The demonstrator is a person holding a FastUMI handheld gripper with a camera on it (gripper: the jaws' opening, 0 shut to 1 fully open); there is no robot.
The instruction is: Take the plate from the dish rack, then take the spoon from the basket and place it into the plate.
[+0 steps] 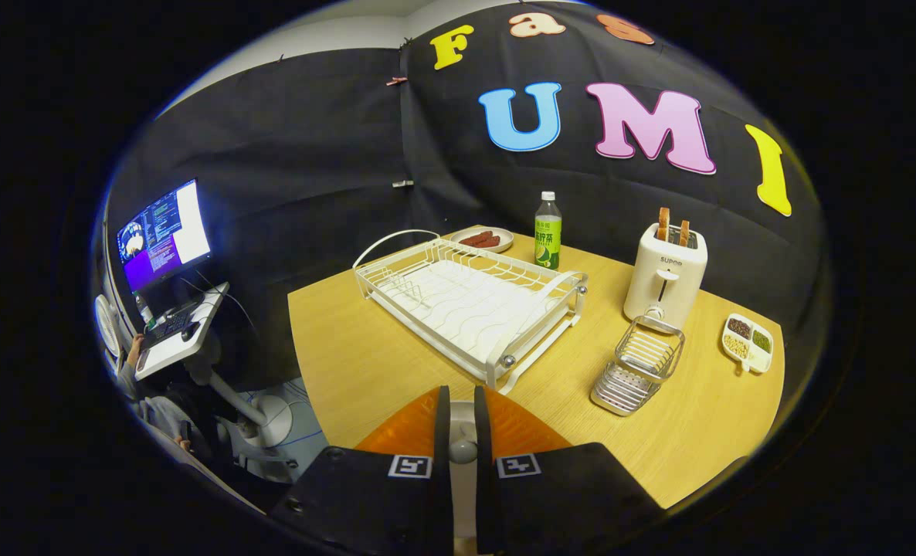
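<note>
Here the gripper point(463, 398) has its two fingers drawn close, with only a narrow slot between them. A pale, rounded thing fills that slot, and I take it for the spoon point(463, 449), pinched from both sides. How much of it hangs below I cannot tell.

Right under the fingers, spreading out on either side of them, lies the orange plate point(404, 428) on the table point(350, 340). Just beyond it stands the white rack point(473, 301) with nothing in its slots. To the right of the rack, apart from it, sits the wire basket point(639, 367), also bare. Behind the basket are a toaster point(666, 274) and, further back by the rack's far corner, a bottle point(548, 232).

Judging by this, the plate is out, the spoon is out, and the last step is in hand: setting the spoon into the plate. The next move calls for lowering the fingers until the spoon is near the plate's surface, keeping it over the middle rather than the rim, and then spreading the fingers so that it drops flat and does not slide off onto the table.
</note>
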